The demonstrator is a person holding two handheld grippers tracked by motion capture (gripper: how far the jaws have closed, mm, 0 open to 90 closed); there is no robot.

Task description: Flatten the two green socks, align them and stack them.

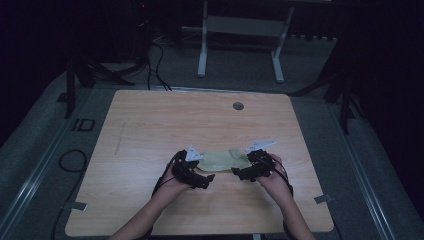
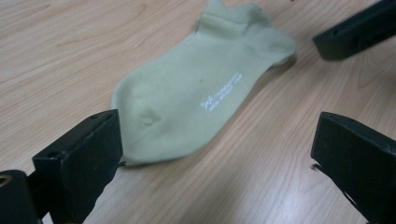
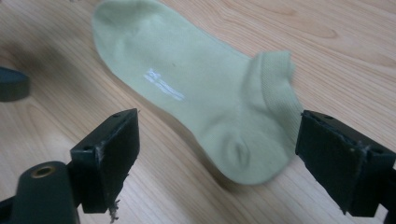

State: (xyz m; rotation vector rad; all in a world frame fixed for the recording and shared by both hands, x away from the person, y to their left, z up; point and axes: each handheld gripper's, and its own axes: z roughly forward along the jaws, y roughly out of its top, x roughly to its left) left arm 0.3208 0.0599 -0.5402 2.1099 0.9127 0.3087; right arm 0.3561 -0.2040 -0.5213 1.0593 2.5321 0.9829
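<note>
2 grippers flank 1 pale green sock (image 1: 224,161) that lies flat on the wooden table (image 1: 150,130), toward the person's edge. Starting at the left, the left gripper (image 1: 204,179) has its jaws spread wide with nothing between them; in the left gripper view the sock's toe end (image 2: 140,121) sits just beside the left jaw, apart from it. The sock's long axis runs across the table, toe to the left, cuff to the right. At the right, the right gripper (image 1: 239,174) is likewise spread and empty, with the heel and cuff (image 3: 273,77) near its jaw. Judging from this, a closing jaw could catch only 1 layer or a thin edge, so the fabric would slip out. A low sweep could also drag and bunch the sock.
</note>
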